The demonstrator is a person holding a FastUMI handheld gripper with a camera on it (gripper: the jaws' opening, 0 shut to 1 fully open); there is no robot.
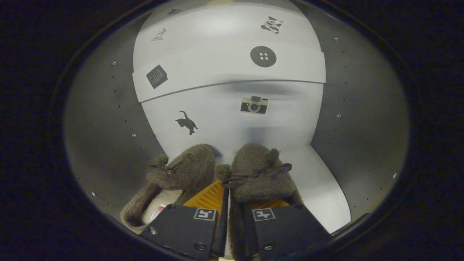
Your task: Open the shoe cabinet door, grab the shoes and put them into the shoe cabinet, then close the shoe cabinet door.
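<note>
Two brown fuzzy shoes with dark bows lie side by side on the white shelf [320, 185] inside the shoe cabinet, toes toward its back panel [221, 123]. The left shoe [188, 168] lies outside my left finger, showing its pale lining. The right shoe [259, 174] drapes over my right finger. My gripper [228, 197] reaches into the cabinet with its fingers nearly together. Brown fabric from the shoes' inner edges is pinched in the narrow gap between them.
Grey side walls [105, 137] [359, 127] close in on both sides. An upper white panel [224, 61] overhangs the back, with small stickers on it. Bare shelf lies to the right of the right shoe.
</note>
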